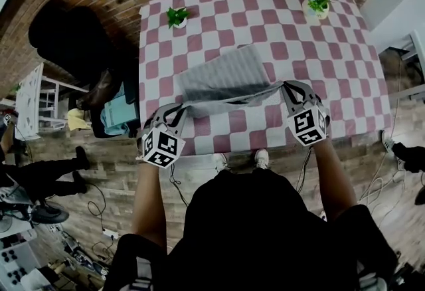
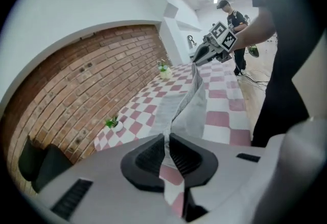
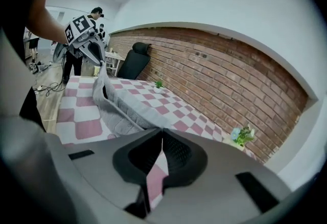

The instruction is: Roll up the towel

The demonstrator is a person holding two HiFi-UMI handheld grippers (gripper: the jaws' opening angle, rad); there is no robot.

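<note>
Nearest, the left gripper (image 1: 180, 111) is clamped on the towel's (image 1: 226, 76) 7 o'clock corner and the right gripper (image 1: 285, 90) on its 5 o'clock corner, holding that edge raised. The rest lies on the checked table (image 1: 319, 50). Beyond, at 11 and 1 o'clock, stand a small plant (image 1: 176, 16) and a second plant (image 1: 319, 2).

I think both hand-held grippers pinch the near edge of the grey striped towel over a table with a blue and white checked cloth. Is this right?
No. The checked cloth is dark pink and white, not blue; the head view shows it. The left hand-held gripper and right hand-held gripper do each pinch the near edge of the grey striped towel.
</note>
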